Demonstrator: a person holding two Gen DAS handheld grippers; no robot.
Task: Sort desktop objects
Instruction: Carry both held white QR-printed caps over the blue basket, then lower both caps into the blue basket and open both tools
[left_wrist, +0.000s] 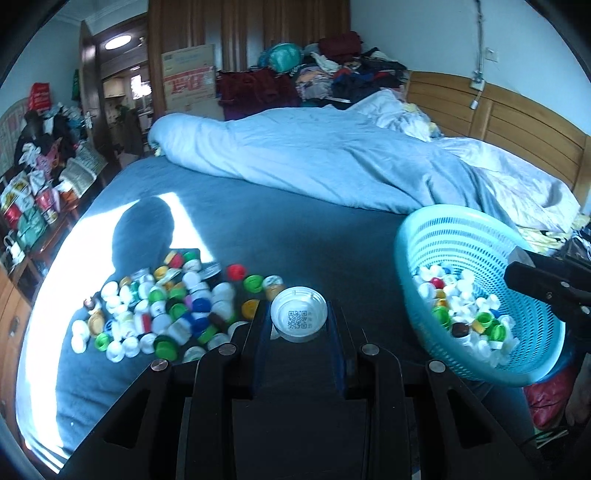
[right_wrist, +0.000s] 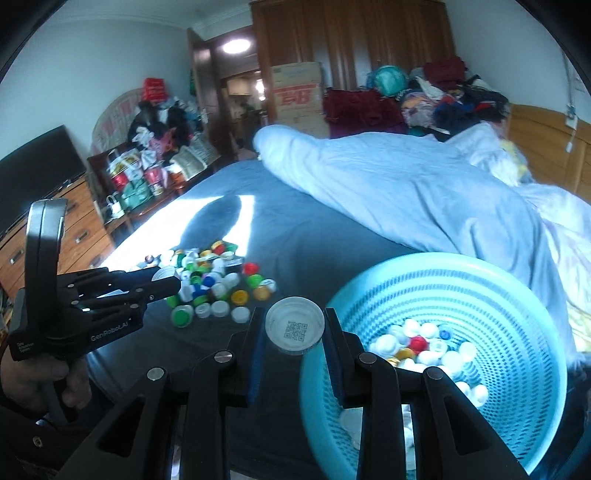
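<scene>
Over the bed (left_wrist: 295, 229), both grippers carry caps. Left gripper (left_wrist: 299, 317) pinches a white cap (left_wrist: 299, 314); right gripper (right_wrist: 294, 332) pinches a clear cap (right_wrist: 294, 325), just beside the basket (right_wrist: 480, 280) rim. Risks: either cap held only by its edges could slip and drop short onto the sheet; the tilted basket might get knocked. Open sheet lies between the pile (left_wrist: 166, 306) and the basket; the duvet (left_wrist: 332, 162) bounds the far side.
</scene>
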